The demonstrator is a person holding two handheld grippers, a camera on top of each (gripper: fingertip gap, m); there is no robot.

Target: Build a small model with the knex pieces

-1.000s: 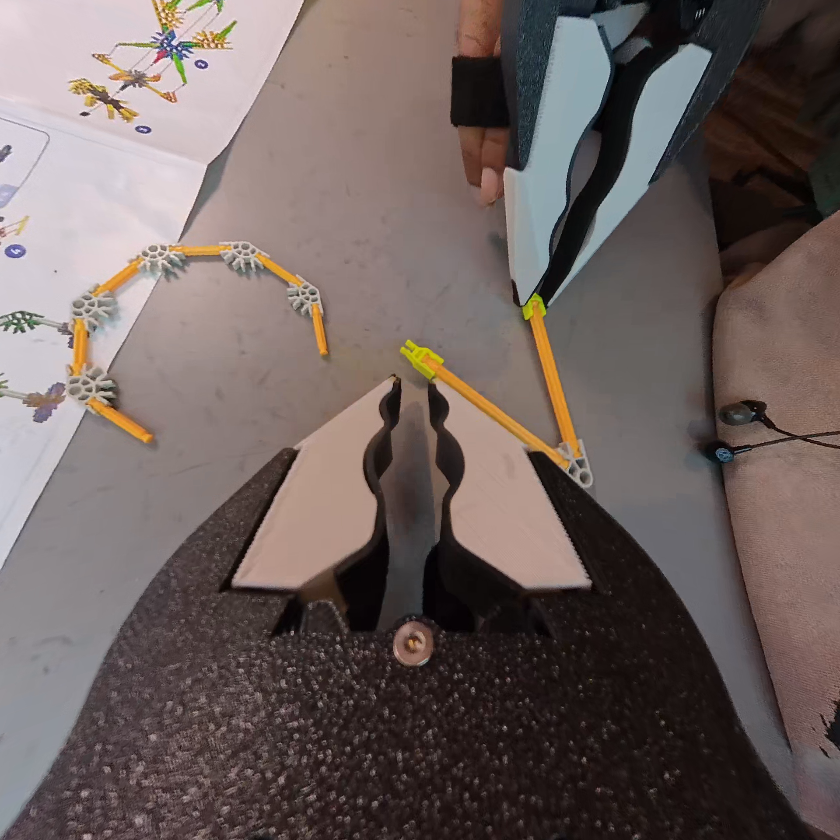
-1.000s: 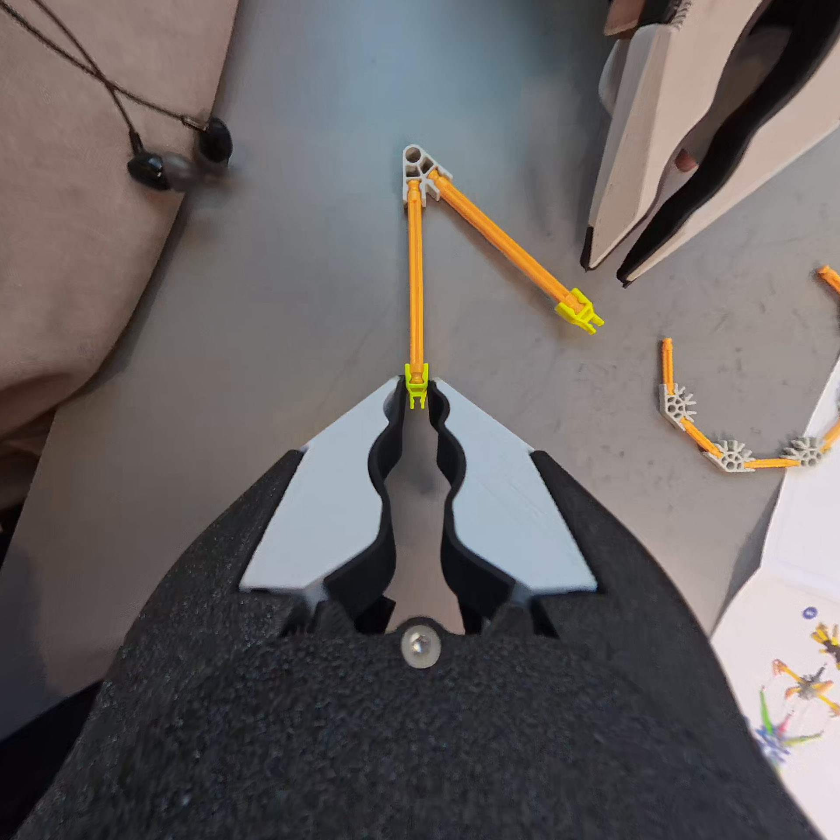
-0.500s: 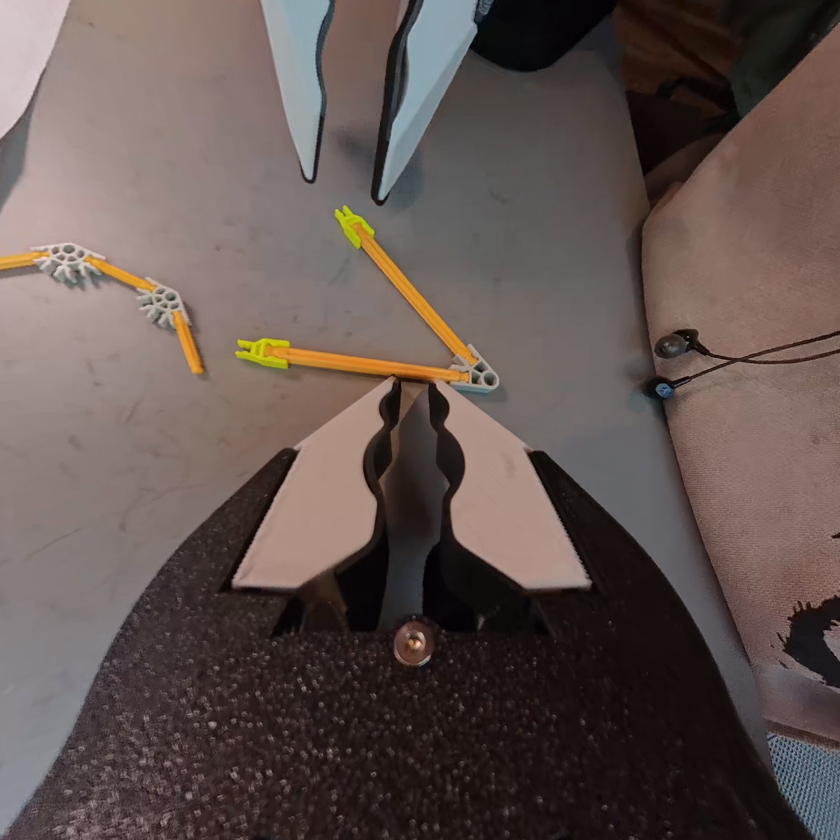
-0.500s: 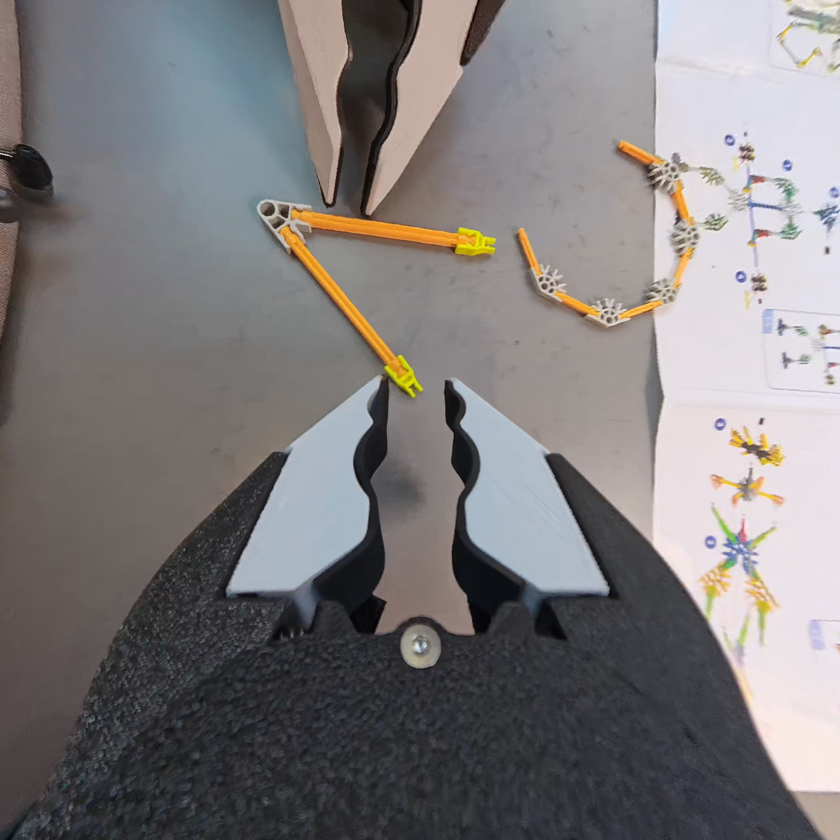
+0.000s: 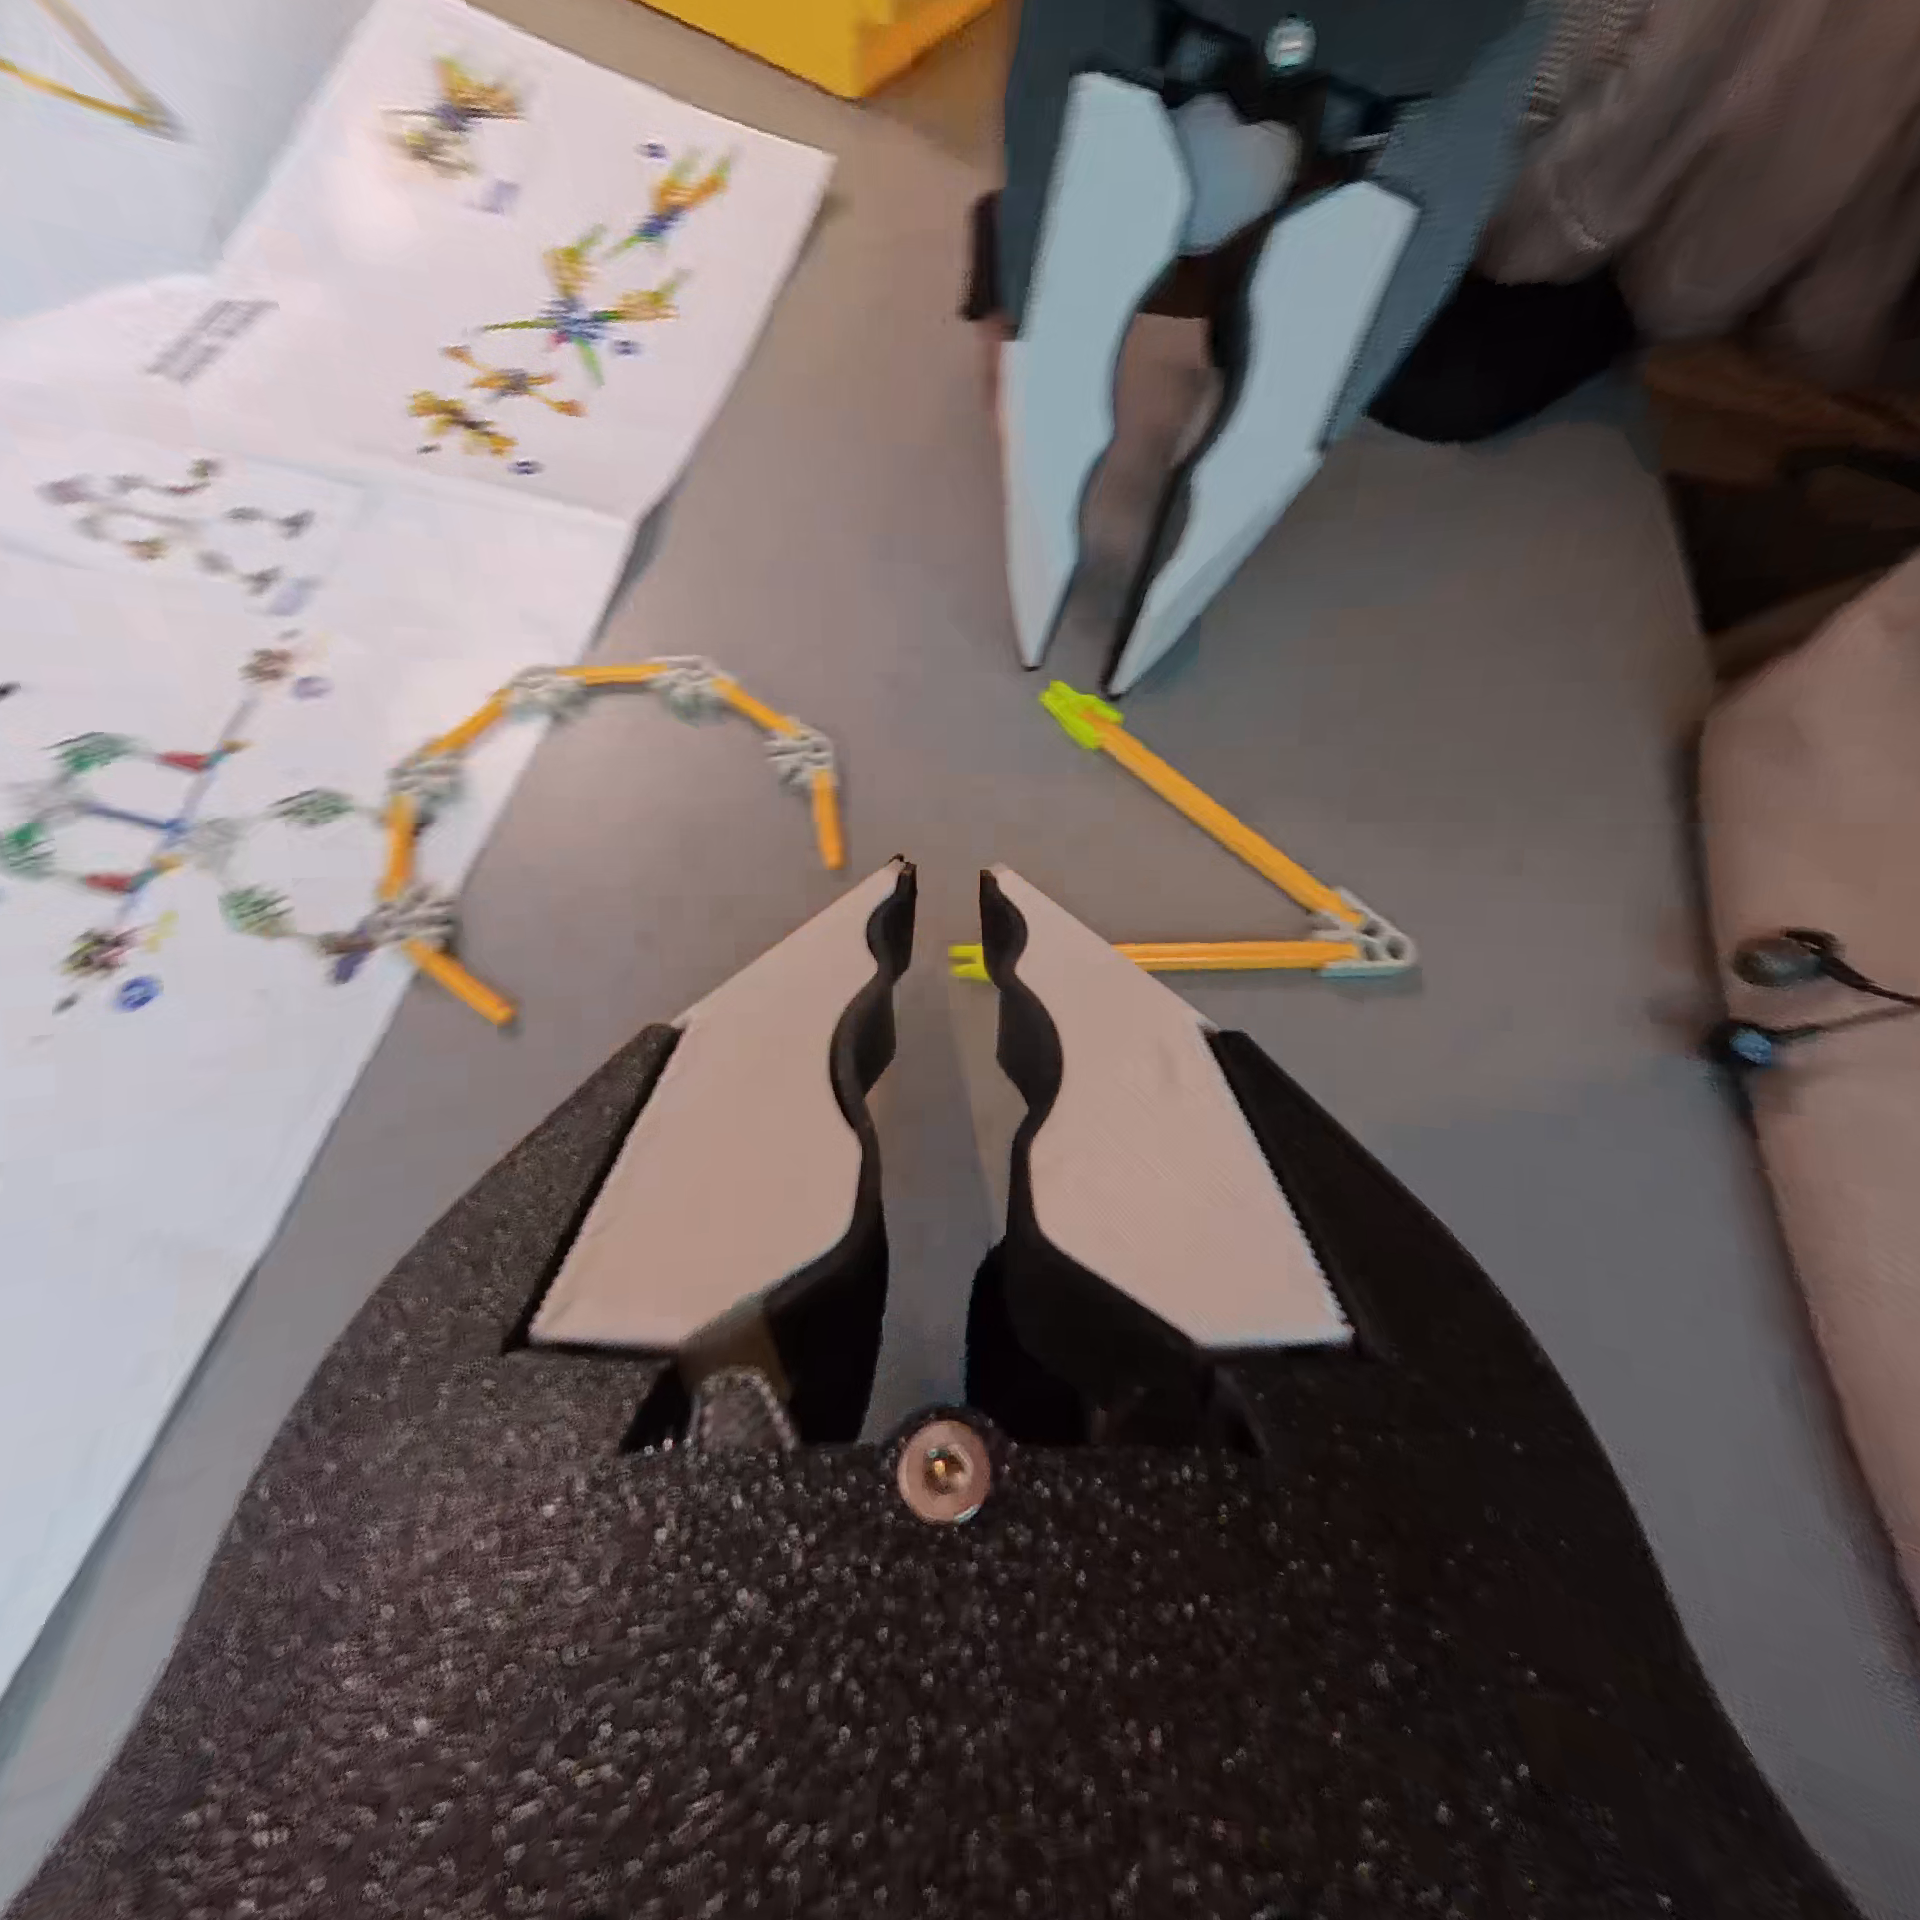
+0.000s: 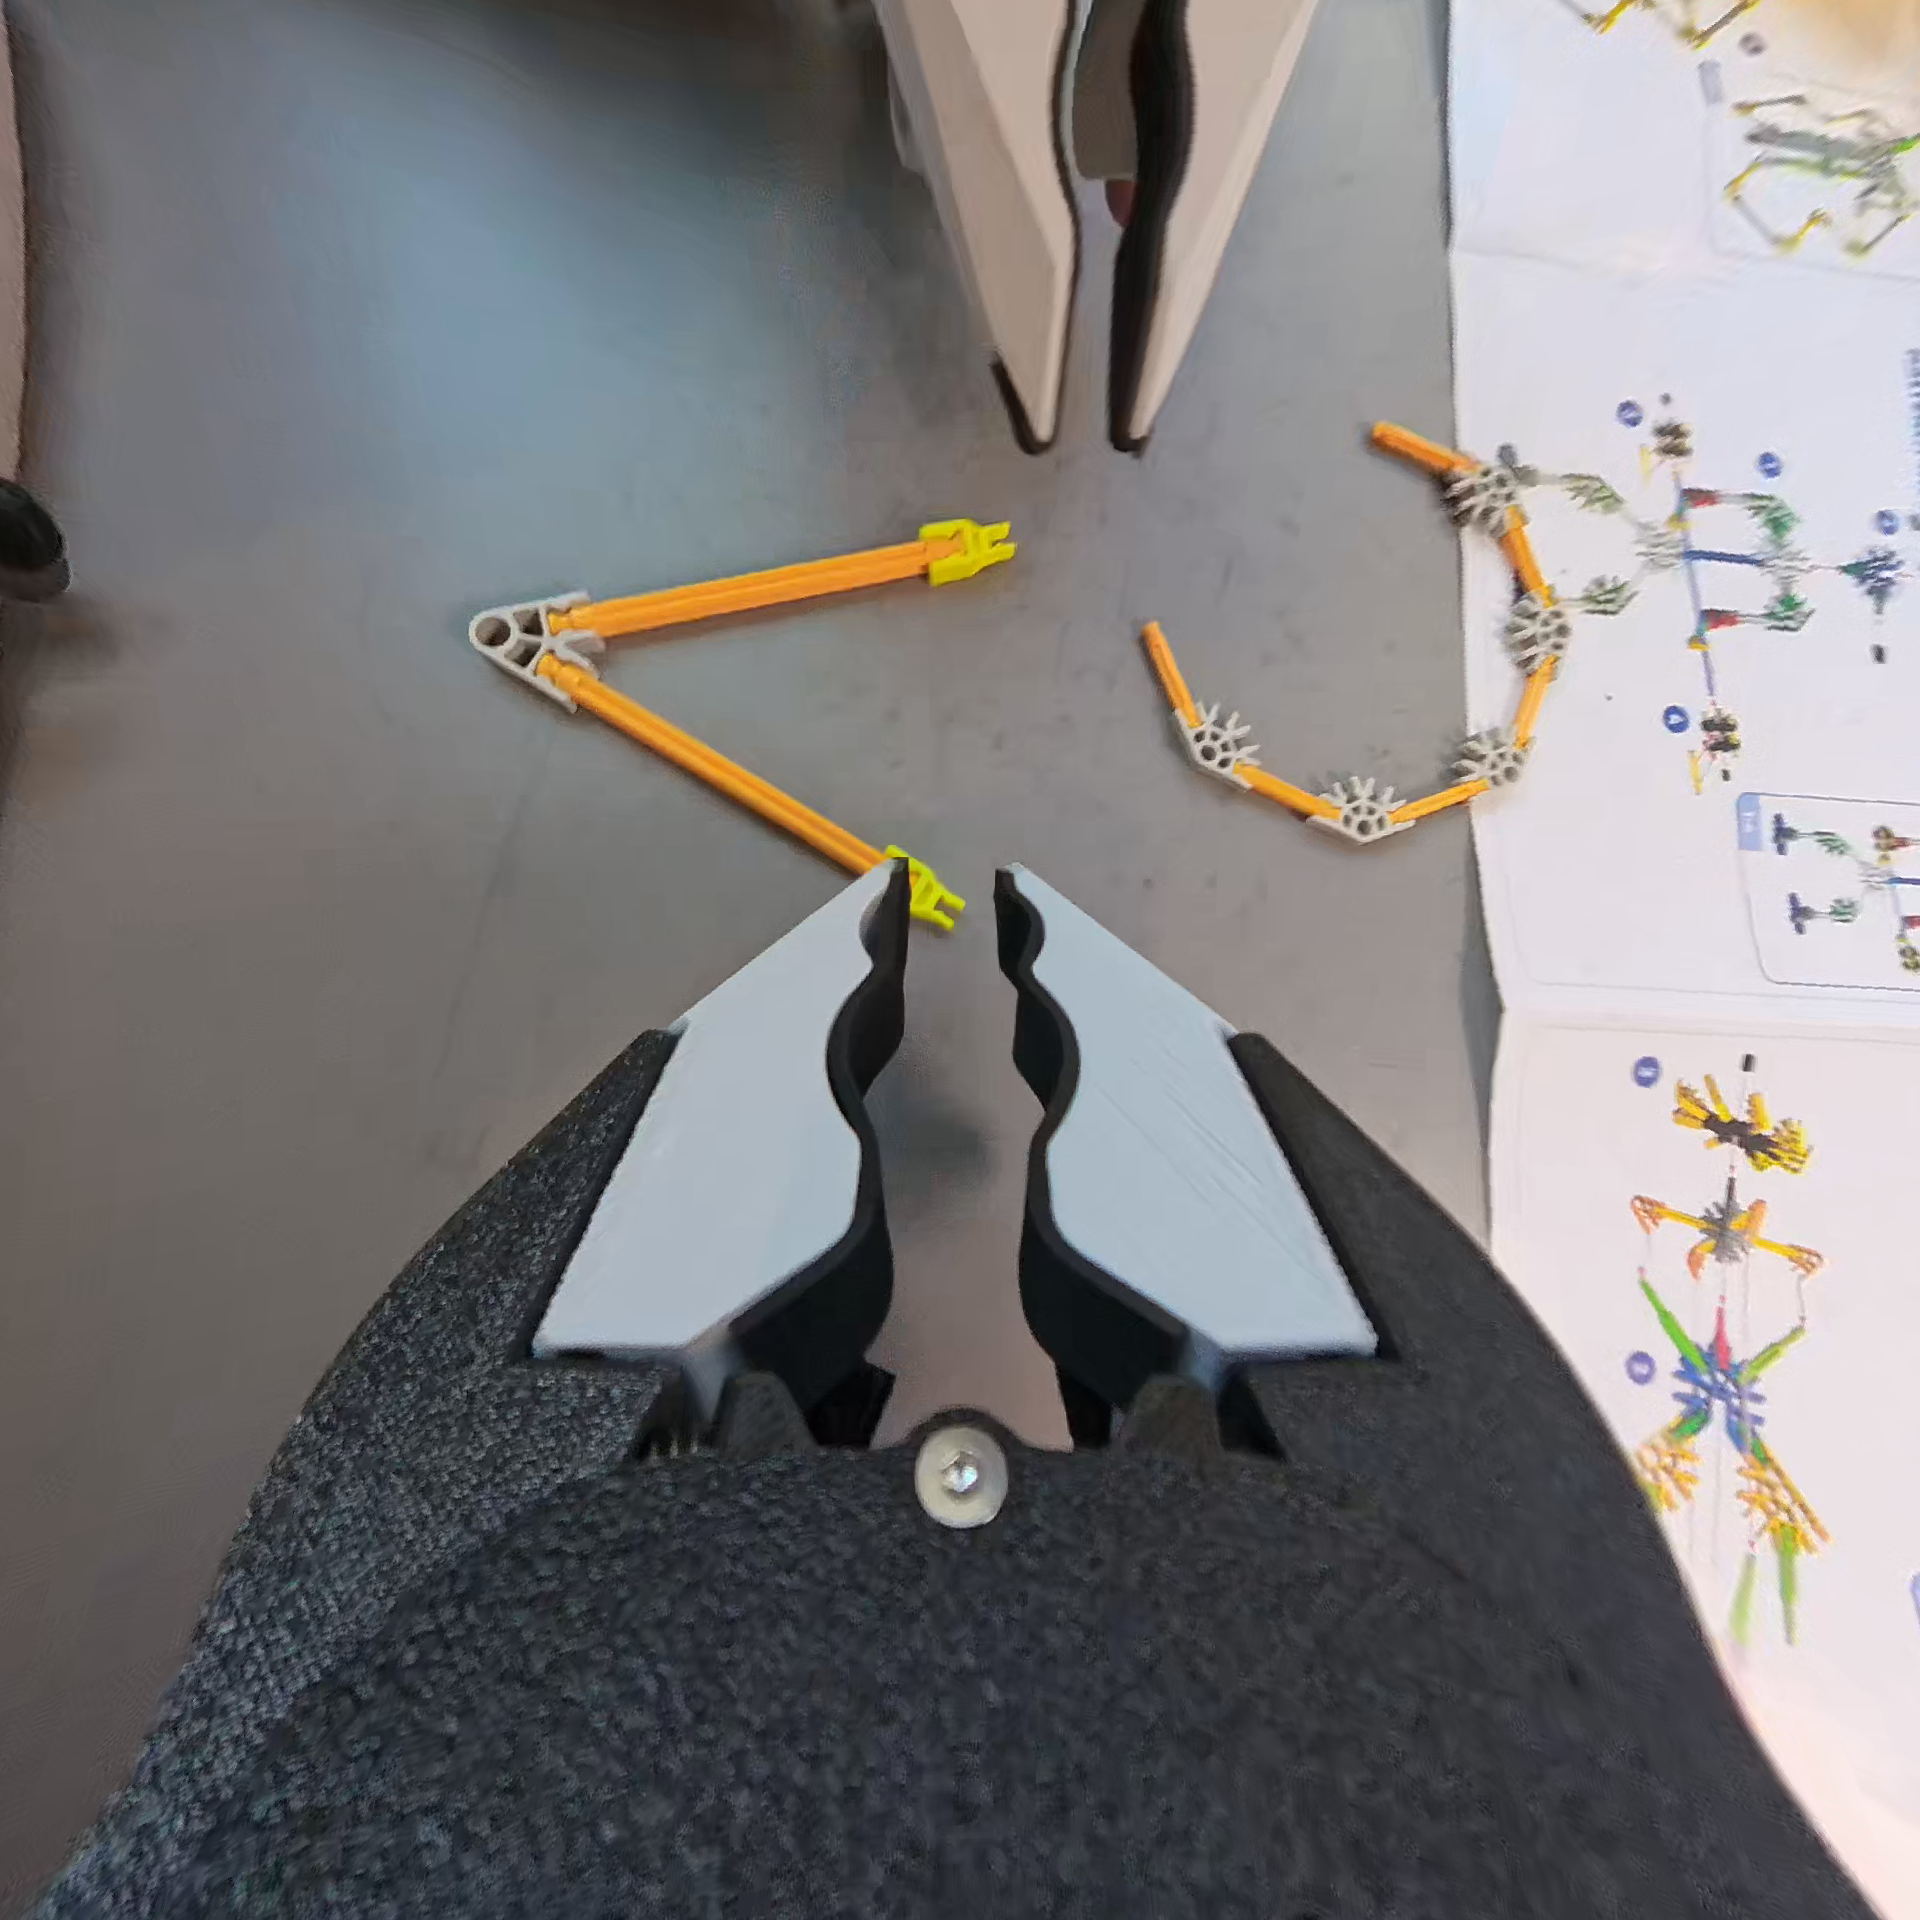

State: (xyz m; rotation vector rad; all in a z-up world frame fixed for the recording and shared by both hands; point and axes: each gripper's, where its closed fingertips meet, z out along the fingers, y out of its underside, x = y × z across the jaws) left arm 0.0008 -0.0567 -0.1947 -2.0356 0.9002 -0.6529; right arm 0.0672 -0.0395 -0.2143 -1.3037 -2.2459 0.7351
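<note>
**Two open grippers over a V-shaped rod piece on a grey table**

A V-shaped piece (image 6: 665, 686) lies flat on the grey table (image 6: 312, 364): two orange rods meet in a grey corner connector (image 6: 525, 634), and each rod ends in a yellow-green clip. In the right wrist view one clip (image 6: 966, 549) lies just below the tips of the left gripper (image 6: 1075, 442), which reaches in from the top, while the other clip (image 6: 928, 891) sits at the tip of the left finger of the right gripper (image 6: 948, 883), partly hidden by it; whether they touch cannot be told. Both grippers have their jaws apart with a narrow gap and nothing between them.

In the left wrist view the left gripper (image 5: 943, 881) has one rod passing under its right finger, the clip's end (image 5: 966, 958) showing in the gap. The right gripper (image 5: 1070, 681) points down at the far clip (image 5: 1075, 715), just beside it.

Near the V, well apart from both grippers, lies a curved chain (image 6: 1382, 707) of short orange rods and grey snowflake connectors, its far end resting on a white instruction sheet (image 6: 1662, 935) with coloured drawings. On the other side a beige cloth (image 5: 1829, 1039) carries dark earphones (image 5: 1766, 997) at the table's edge. A yellow box (image 5: 831, 42) shows at the top of the left wrist view
</note>
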